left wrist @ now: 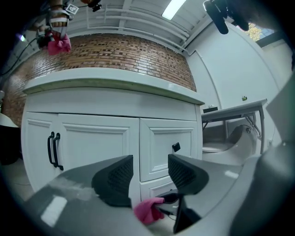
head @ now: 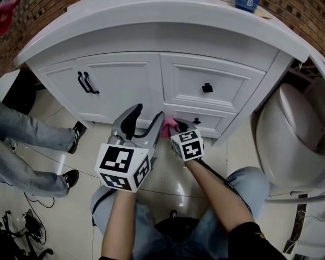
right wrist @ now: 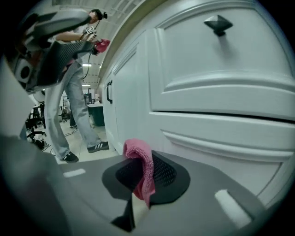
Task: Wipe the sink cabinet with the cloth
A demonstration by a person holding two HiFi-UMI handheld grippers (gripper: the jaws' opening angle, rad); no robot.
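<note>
The white sink cabinet fills the upper head view, with a door carrying two black bar handles and two drawers with black knobs. My right gripper is shut on a pink cloth, held against the lower drawer front. In the right gripper view the pink cloth is pinched between the jaws beside the drawer panel. My left gripper is open and holds nothing, hovering left of the cloth. In the left gripper view the cloth shows below its spread jaws.
A white toilet stands to the right of the cabinet. Another person's legs and black shoes are on the tiled floor at left. Cables lie at bottom left. A blue object sits on the countertop.
</note>
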